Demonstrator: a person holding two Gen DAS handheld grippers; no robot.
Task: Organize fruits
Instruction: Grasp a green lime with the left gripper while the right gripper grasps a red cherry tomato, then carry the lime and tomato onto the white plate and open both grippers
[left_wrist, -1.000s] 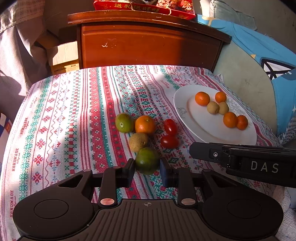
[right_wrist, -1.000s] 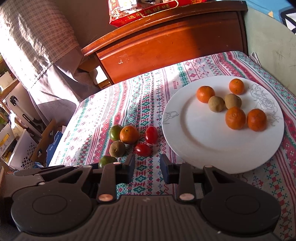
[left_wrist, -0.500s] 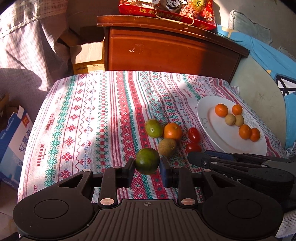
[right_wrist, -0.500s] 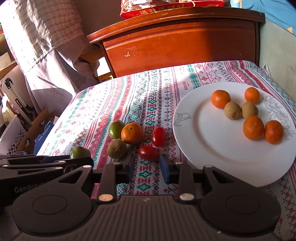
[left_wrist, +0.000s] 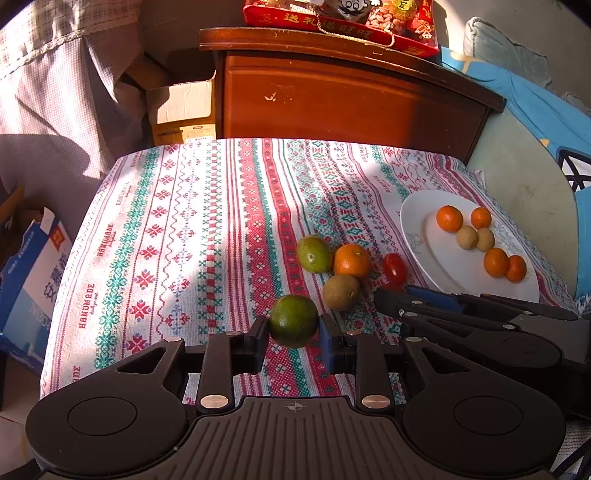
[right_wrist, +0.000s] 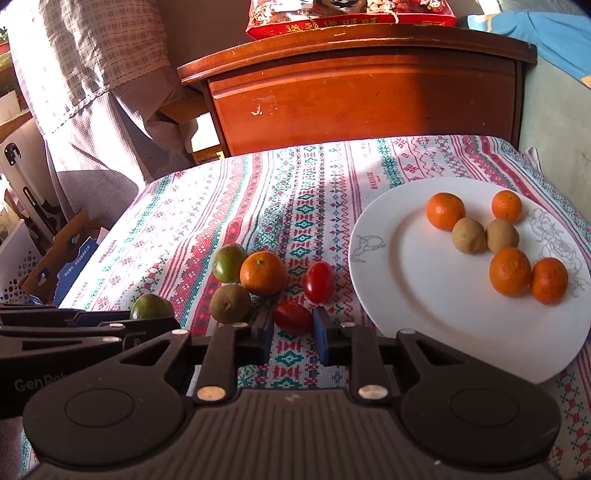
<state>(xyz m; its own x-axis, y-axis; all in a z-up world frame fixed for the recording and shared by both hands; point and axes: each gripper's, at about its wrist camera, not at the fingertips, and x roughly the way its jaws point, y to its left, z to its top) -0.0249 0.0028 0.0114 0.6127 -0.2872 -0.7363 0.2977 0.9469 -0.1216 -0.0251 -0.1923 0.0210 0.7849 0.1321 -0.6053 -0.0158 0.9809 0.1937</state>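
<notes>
My left gripper (left_wrist: 293, 338) is shut on a green citrus fruit (left_wrist: 293, 320) and holds it above the patterned tablecloth (left_wrist: 177, 236). My right gripper (right_wrist: 293, 332) is open, its fingertips on either side of a red tomato (right_wrist: 292, 317) lying on the cloth. Beside it lie a second tomato (right_wrist: 318, 281), an orange (right_wrist: 262, 273), a brown fruit (right_wrist: 229, 303) and a green fruit (right_wrist: 229, 262). A white plate (right_wrist: 424, 295) at the right holds several oranges and two brown fruits. The held green fruit also shows in the right wrist view (right_wrist: 151, 307).
A wooden cabinet (left_wrist: 347, 99) stands behind the table with a red gift box (left_wrist: 340, 18) on top. Cardboard boxes (left_wrist: 181, 110) sit on the floor at the left. A blue cushion (left_wrist: 535, 107) lies at the right.
My left gripper has lifted the green fruit off the cloth and drawn it back to the left. My right gripper has moved forward and down until its fingertips flank the near tomato.
</notes>
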